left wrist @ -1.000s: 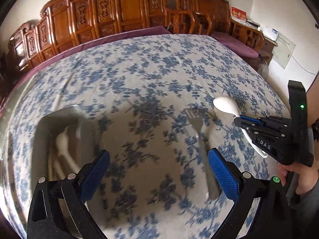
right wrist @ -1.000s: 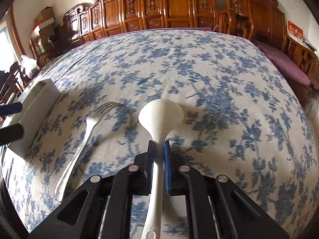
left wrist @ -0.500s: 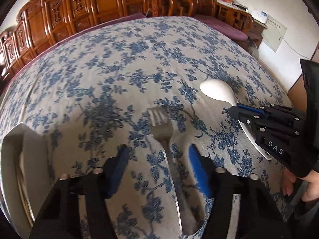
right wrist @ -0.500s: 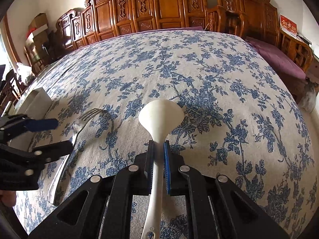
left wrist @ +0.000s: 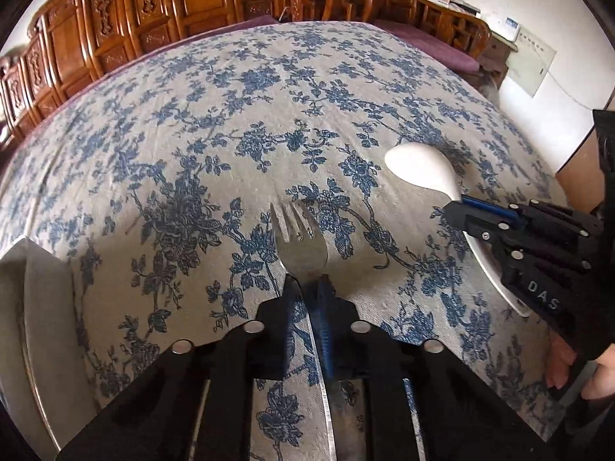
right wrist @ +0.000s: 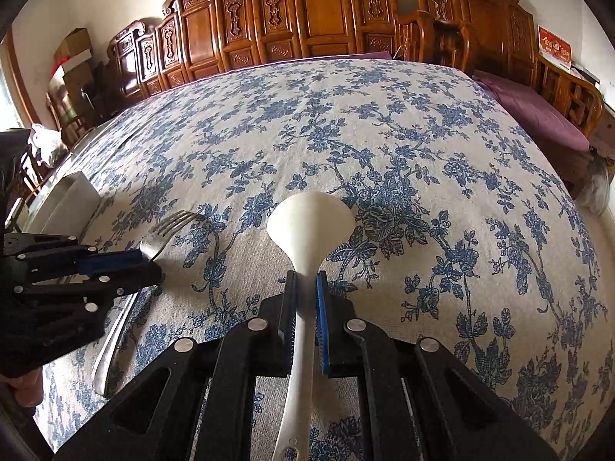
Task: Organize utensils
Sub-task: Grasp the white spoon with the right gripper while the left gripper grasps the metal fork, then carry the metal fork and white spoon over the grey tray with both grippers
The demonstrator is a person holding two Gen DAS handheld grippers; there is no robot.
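A metal fork [left wrist: 300, 236] lies on the blue-flowered tablecloth, tines pointing away. My left gripper [left wrist: 307, 282] is shut on its neck just behind the tines; it also shows in the right wrist view [right wrist: 146, 263] with the fork [right wrist: 169, 226]. A white plastic spoon [right wrist: 311, 223] lies to the right of the fork. My right gripper [right wrist: 305, 278] is shut on the spoon's handle just behind the bowl; it shows in the left wrist view [left wrist: 457, 207] with the spoon [left wrist: 421, 169].
A white utensil tray [left wrist: 42, 307] stands at the left on the tablecloth [left wrist: 215, 123], also seen in the right wrist view [right wrist: 71, 201]. Carved wooden chairs [right wrist: 315, 15] ring the far side. A purple cushioned bench [right wrist: 530, 111] is at the right.
My left gripper moved right from the tray to the fork and closed from wide open onto its neck. The right gripper stayed shut on the spoon.
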